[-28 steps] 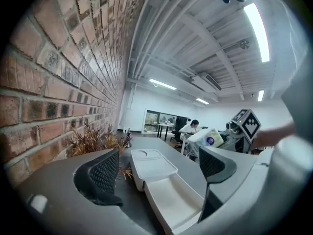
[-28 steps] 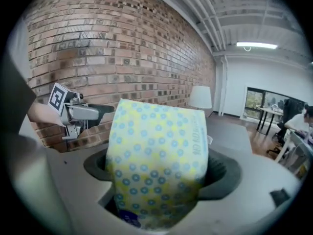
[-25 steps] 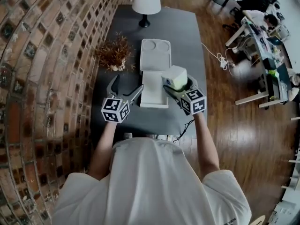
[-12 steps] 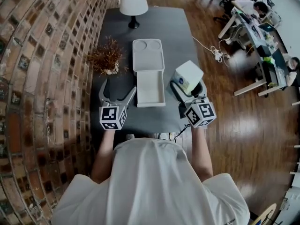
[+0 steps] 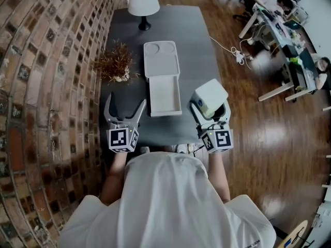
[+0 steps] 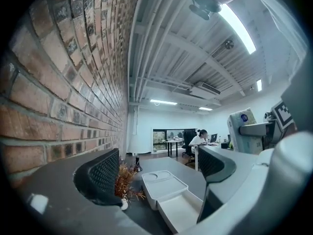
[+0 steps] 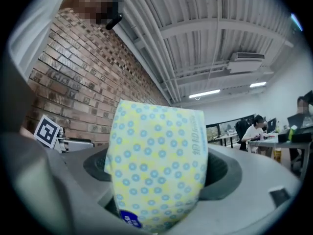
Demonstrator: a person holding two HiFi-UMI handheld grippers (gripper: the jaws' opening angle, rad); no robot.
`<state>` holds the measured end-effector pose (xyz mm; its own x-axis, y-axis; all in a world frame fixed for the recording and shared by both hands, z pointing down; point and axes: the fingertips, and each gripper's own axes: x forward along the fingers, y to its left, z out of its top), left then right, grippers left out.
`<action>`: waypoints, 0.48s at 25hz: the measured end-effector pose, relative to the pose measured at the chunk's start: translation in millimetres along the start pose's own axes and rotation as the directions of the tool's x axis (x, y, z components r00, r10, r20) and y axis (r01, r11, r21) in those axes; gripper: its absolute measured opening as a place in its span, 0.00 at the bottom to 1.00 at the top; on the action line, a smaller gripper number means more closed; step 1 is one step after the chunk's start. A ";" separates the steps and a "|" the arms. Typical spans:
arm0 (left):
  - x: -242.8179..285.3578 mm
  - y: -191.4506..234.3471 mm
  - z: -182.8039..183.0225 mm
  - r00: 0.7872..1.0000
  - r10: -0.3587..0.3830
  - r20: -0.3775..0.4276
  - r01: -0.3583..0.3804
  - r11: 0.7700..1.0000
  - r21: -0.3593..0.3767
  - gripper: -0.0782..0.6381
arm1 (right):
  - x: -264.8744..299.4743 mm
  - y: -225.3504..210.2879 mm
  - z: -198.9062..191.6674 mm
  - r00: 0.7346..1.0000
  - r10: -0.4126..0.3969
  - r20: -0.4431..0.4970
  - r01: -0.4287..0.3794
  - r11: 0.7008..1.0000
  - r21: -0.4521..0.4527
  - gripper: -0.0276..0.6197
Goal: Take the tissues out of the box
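A soft tissue pack (image 5: 209, 96), white on top with yellow and blue dots on its sides (image 7: 156, 151), hangs above the table's near right edge. My right gripper (image 5: 210, 108) holds it between its pads (image 7: 159, 192), and its jaws are opening slightly. A white two-part tray box (image 5: 161, 78) lies mid-table; its near compartment looks empty. My left gripper (image 5: 124, 104) stands open and empty left of the tray (image 6: 168, 190), tilted upward (image 6: 156, 173).
A dried plant (image 5: 114, 63) sits left of the tray and a white lamp (image 5: 143, 1) at the table's far end. The brick wall (image 5: 46, 76) runs along the left. A cable (image 5: 235, 53) and office desks with seated people lie right, across the wooden floor.
My right gripper has carried the tissue pack from beside the tray out to the right and back toward the person. The left gripper has also drawn back slightly.
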<state>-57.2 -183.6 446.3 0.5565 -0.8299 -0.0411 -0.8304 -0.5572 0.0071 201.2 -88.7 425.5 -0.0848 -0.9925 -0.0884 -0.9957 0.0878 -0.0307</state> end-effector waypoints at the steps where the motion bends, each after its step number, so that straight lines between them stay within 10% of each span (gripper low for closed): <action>1: -3.5 -0.7 -1.0 1.000 0.005 -0.001 -0.005 1.000 0.002 0.80 | -3.7 1.0 -1.2 1.000 -0.006 0.002 0.006 1.000 -0.003 0.80; 12: -24.5 17.1 4.0 0.992 0.130 0.006 -0.130 0.990 0.061 0.77 | -0.6 7.4 -20.1 0.995 -0.072 -0.065 0.066 0.995 -0.078 0.80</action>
<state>-85.1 -172.7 443.5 0.4440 -0.8948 -0.0460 -0.8957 -0.4420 -0.0481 193.2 -89.2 445.4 -0.0156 -0.9996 -0.0215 -0.9991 0.0148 0.0408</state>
